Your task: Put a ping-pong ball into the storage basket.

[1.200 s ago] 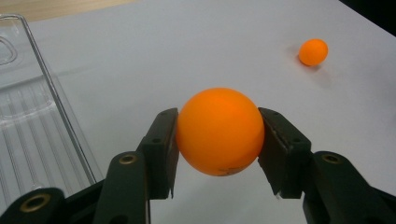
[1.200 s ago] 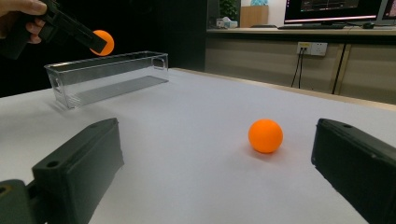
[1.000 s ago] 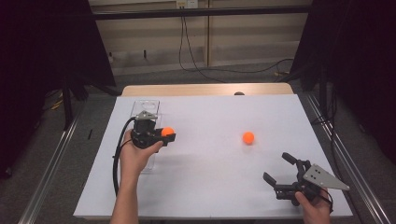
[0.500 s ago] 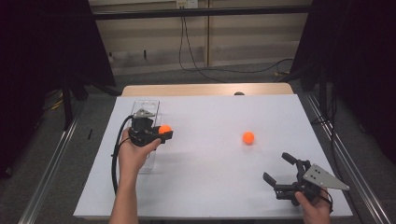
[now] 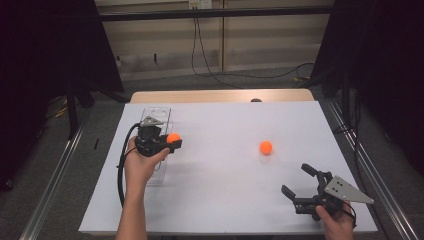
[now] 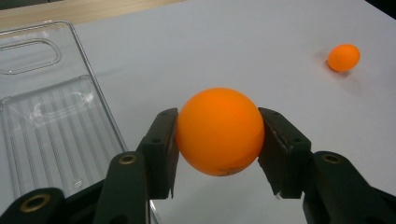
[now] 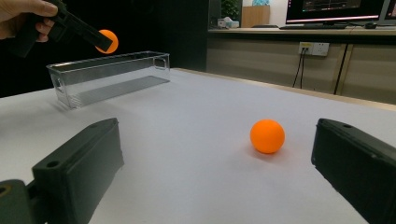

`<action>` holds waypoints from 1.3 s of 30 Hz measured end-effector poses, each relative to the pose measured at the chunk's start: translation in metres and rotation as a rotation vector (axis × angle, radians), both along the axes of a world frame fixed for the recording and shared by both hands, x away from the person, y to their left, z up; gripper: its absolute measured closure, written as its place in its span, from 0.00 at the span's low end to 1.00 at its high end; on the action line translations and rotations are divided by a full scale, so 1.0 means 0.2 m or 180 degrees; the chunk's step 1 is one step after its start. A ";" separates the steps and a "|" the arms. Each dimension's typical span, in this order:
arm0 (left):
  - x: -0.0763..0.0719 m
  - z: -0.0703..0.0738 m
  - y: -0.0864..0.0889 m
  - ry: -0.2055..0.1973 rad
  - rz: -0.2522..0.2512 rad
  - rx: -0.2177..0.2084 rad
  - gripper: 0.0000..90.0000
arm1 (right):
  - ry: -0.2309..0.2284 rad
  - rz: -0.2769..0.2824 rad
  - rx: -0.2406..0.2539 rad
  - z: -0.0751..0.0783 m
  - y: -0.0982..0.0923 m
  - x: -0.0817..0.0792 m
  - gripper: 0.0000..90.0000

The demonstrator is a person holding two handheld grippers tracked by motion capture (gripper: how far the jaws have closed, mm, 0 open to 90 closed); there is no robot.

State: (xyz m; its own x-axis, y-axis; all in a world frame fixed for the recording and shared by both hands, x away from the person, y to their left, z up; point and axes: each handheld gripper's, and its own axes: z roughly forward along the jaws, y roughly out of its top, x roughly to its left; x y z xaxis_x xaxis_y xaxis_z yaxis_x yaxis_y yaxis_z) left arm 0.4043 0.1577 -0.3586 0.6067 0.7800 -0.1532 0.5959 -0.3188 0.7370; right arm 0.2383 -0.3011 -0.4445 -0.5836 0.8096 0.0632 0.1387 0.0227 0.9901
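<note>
Jaws of left gripper (image 6: 217, 154) clamped on orange ball (image 6: 219, 130), shifted from a second ago closer beside clear bin (image 5: 156, 120); drop-in judged near. Right gripper (image 5: 305, 187) jaws wide, empty, second ball (image 7: 267, 136) ahead between them. Right gripper view revealed held ball above bin rim.

A: Entry one?
B: White table (image 5: 225, 205), with a wooden strip (image 5: 220, 95) at its far edge.
A: Beyond it?
B: Wall socket (image 7: 314, 48), black cable (image 5: 196, 45), monitor (image 7: 341, 9), dark curtains (image 5: 45, 75).
</note>
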 end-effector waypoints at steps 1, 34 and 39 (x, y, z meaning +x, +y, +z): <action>0.00 0.00 0.00 0.0008 0.0010 -0.0002 0.57 | 0.0000 0.0001 0.0000 0.00 0.00 0.00 0.02; 0.03 -0.02 0.07 -0.0002 0.0170 0.0069 0.57 | -0.0004 -0.0005 -0.0004 0.00 -0.01 0.00 0.02; 0.03 -0.02 0.09 -0.0007 0.0196 0.0067 0.57 | -0.0009 -0.0006 0.0000 0.00 -0.01 0.00 0.02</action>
State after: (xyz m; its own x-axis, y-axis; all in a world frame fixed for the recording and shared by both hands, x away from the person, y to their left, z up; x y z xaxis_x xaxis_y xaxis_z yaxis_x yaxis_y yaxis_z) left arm 0.4097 0.1761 -0.3630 0.5577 0.8190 -0.1350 0.6133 -0.2970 0.7319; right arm 0.2378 -0.3025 -0.4444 -0.5822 0.8107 0.0615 0.1359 0.0225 0.9905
